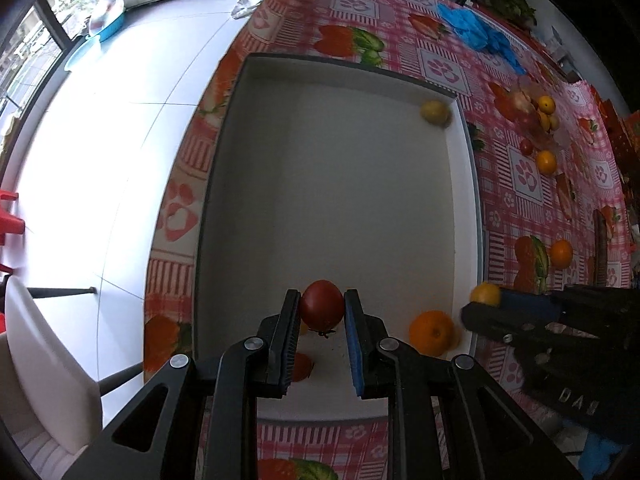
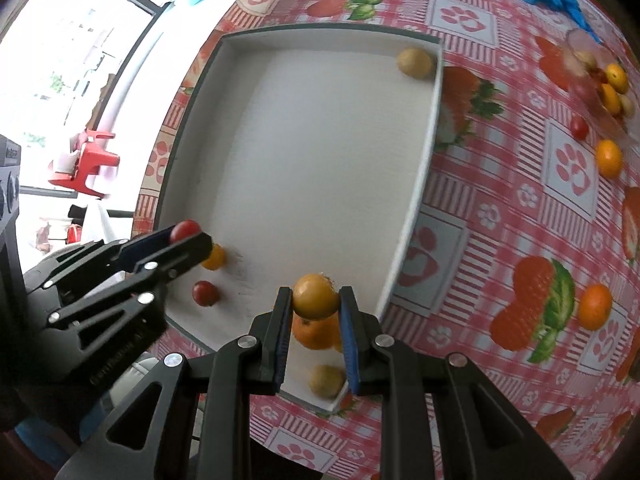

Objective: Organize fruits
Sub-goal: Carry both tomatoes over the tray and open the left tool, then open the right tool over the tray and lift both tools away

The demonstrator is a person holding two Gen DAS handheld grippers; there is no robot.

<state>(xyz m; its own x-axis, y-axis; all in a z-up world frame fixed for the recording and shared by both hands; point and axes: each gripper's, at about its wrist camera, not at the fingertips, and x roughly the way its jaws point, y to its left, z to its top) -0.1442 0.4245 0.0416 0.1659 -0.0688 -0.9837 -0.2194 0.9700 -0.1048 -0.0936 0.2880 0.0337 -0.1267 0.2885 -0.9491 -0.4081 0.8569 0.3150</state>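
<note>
Holding a red tomato (image 1: pixel 322 306) between its pads, the left gripper (image 1: pixel 322 312) hangs over the near end of the white tray (image 1: pixel 224 128), pointing down. The right gripper (image 2: pixel 316 300) is clamped on a yellow-orange fruit (image 2: pixel 315 295) above the tray's near right corner.

Inside the tray: an orange (image 2: pixel 314 334) and a pale fruit (image 2: pixel 327 380) lie directly under the right gripper, a second tomato (image 2: pixel 205 293) and a small yellow fruit (image 2: pixel 215 258) sit under the left one, and another pale fruit (image 2: pixel 415 63) rests in the far right corner.

Risks noted:
- Both fruits are round and held only at their flanks; a release from height would likely let them bounce or roll across the bare tray floor, upsetting any grouping.
- The right load hangs close to the tray's right wall; dropped off line, it may strike the rim and land on the tablecloth (image 2: pixel 500 208).
- Lowering onto the orange could bruise either fruit.
- The two grippers work near each other; a sideways move could make them collide.

Loose oranges (image 2: pixel 595 306) remain on the cloth, right.
</note>
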